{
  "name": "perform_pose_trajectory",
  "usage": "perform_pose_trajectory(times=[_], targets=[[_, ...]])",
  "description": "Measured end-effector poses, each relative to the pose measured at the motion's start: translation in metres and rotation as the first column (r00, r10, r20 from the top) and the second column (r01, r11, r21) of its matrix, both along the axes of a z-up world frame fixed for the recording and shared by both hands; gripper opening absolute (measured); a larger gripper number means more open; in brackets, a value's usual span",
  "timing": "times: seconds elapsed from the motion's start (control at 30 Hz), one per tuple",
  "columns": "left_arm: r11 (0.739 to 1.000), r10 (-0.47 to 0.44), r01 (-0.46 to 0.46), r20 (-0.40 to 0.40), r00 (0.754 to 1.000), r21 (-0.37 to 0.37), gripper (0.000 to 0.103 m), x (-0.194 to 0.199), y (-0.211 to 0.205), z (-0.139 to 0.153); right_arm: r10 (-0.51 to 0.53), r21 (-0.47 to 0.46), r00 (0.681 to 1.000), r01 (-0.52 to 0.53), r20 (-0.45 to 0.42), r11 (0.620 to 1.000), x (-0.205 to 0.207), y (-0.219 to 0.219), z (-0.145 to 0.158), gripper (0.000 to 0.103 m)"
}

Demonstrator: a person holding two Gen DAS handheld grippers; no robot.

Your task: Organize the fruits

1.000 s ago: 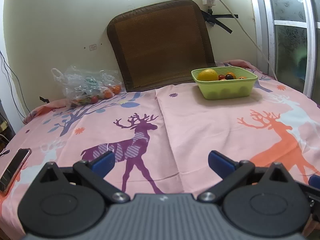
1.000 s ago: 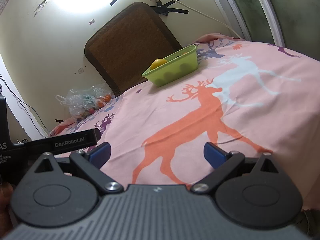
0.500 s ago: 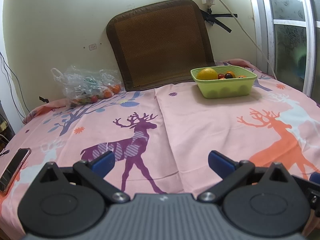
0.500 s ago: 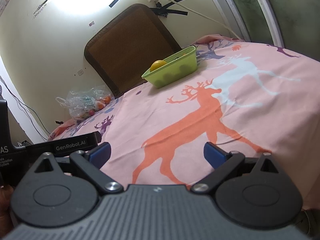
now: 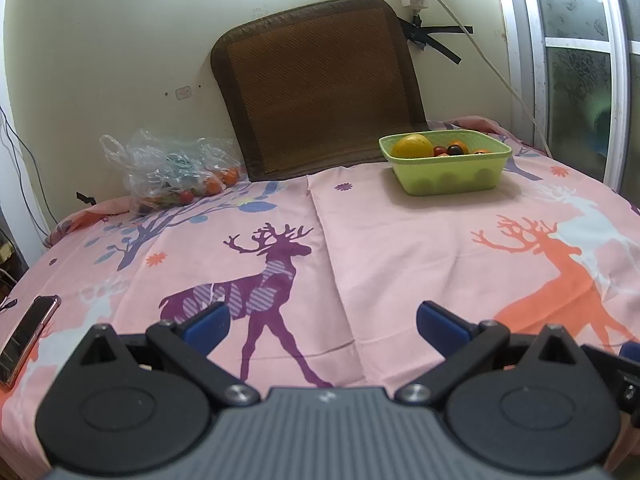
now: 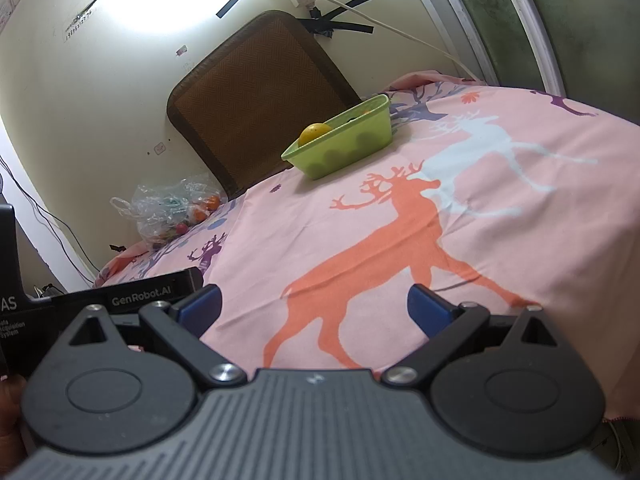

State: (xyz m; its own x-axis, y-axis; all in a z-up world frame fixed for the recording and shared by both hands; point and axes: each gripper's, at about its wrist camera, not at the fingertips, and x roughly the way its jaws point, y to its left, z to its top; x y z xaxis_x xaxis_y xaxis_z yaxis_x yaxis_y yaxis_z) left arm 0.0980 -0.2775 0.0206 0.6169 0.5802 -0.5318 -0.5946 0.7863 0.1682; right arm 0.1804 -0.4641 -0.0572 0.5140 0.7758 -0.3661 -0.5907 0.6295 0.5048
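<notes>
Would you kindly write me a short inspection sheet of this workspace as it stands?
Surface: pink deer-print cloth, creased down the middle.
Job's things: green basket holding a yellow fruit and smaller fruits; plastic bag of fruit at the back left.
Clutter: phone at the left edge.
Grippers: left gripper and right gripper open, empty.
Cables: white cord from a wall power strip.
Surroundings: brown mat against the wall; window on the right.

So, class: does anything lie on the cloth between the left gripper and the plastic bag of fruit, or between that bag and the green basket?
Nothing visible does. Only bare deer-print cloth lies between the open left gripper and the plastic bag, and between the bag and the green basket.
</notes>
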Motion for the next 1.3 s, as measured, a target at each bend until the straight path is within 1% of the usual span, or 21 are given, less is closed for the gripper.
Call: perform_pose_trajectory(times=[0.93, 1.3], targets=[[1.0, 0.0, 0.0, 0.004, 1.0, -0.003, 0.103, -0.0014, 0.0025, -0.0003, 0.005, 0.001, 1.0, -0.005, 0.001, 1.0, 0.0019, -0.0016, 0.0002, 0.1], [1.0, 0.005, -0.005, 0.009, 1.0, 0.0, 0.103, -0.0018, 0.005, 0.0021, -0.013, 0.007, 1.0, 0.013, 0.006, 1.0, 0.0012, -0.0015, 0.0015, 0.1]])
